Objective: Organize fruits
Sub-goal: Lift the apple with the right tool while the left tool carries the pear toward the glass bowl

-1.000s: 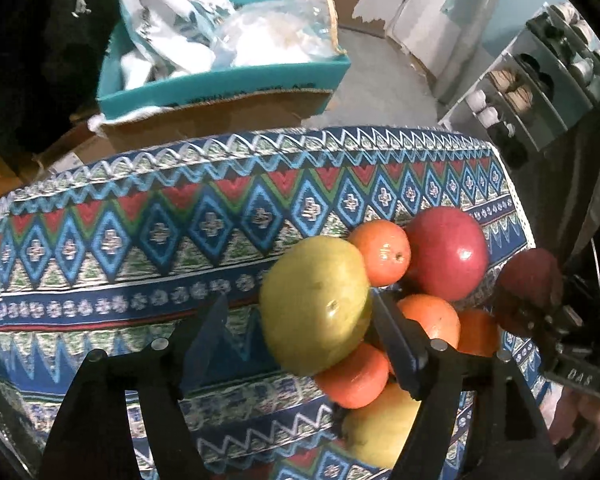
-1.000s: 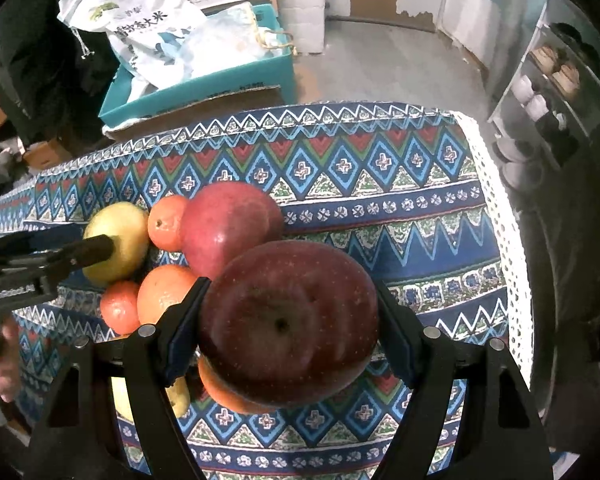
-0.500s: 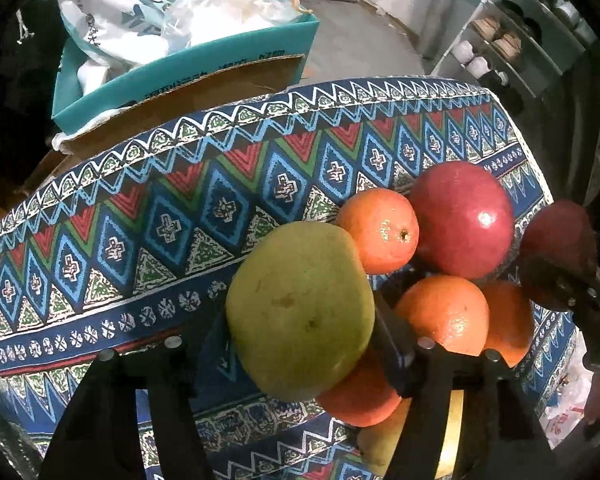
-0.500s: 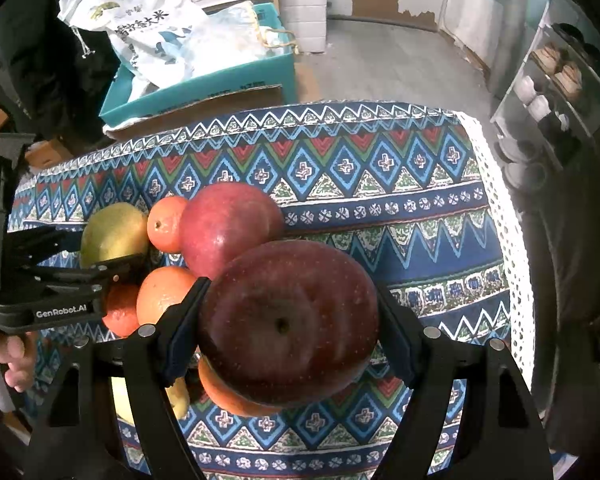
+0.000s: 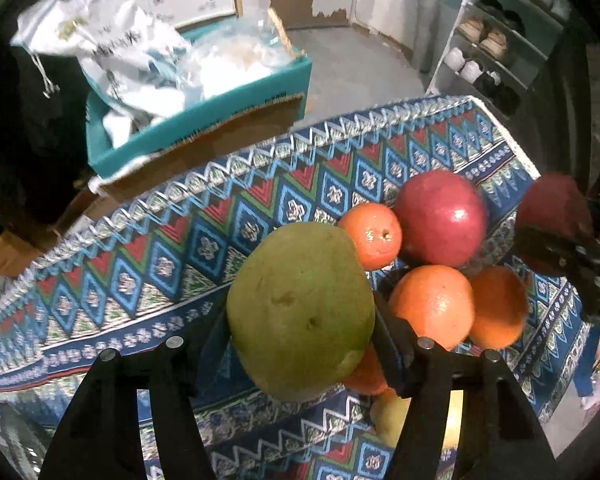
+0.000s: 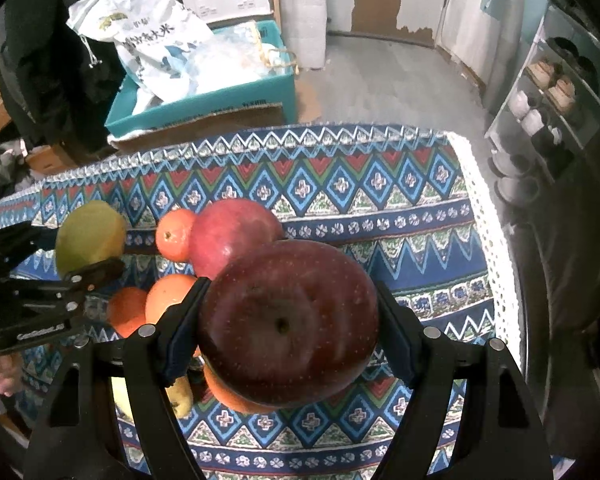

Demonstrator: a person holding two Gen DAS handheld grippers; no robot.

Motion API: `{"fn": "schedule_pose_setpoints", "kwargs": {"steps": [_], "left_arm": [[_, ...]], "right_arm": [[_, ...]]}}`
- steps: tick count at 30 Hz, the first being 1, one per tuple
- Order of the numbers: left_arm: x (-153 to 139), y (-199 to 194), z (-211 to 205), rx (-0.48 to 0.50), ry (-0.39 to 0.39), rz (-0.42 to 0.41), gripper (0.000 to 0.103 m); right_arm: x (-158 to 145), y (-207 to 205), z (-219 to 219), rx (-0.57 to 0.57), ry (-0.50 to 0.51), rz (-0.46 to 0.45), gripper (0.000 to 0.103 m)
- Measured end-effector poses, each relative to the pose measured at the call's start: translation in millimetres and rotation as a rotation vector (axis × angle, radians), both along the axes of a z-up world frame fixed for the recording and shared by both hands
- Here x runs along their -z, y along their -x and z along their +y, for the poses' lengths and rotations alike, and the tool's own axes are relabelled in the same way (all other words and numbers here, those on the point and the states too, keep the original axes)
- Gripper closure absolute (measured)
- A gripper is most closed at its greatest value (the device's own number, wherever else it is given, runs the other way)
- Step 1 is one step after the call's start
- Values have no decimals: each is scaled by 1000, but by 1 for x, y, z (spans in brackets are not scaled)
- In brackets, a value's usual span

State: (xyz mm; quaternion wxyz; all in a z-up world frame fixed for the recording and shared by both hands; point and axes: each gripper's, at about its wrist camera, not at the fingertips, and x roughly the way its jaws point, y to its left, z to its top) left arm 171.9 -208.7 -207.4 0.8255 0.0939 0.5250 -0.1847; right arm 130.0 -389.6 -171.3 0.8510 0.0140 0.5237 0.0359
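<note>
My left gripper is shut on a green pear and holds it above the patterned tablecloth; the pear also shows in the right wrist view. My right gripper is shut on a dark red apple, also seen at the right of the left wrist view. A fruit pile lies on the cloth: a red apple, several oranges and a yellow pear partly hidden below.
A teal cardboard box with white bags stands on the floor behind the table. A shoe rack stands at the right. The table's white lace edge runs down the right side.
My left gripper has closed on the green pear and lifted it up off the pile. My right gripper holds the dark red apple almost still.
</note>
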Motion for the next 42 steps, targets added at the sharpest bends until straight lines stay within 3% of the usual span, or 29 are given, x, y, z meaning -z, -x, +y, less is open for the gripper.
{"fn": "schedule_pose_setpoints", "kwargs": {"steps": [8,27,42], "left_arm": [[-44,26,11,29,-7,-102,36],[-128,92,55,11,54,-248,36],[-174,136,100,-11,90,-334,36]], "right_arm": [[-32,13,11,-29,14,-75,26],[-122,59,50,-120,-10,-266,26],[-154,81,95,-228,-48,-336,26]]}}
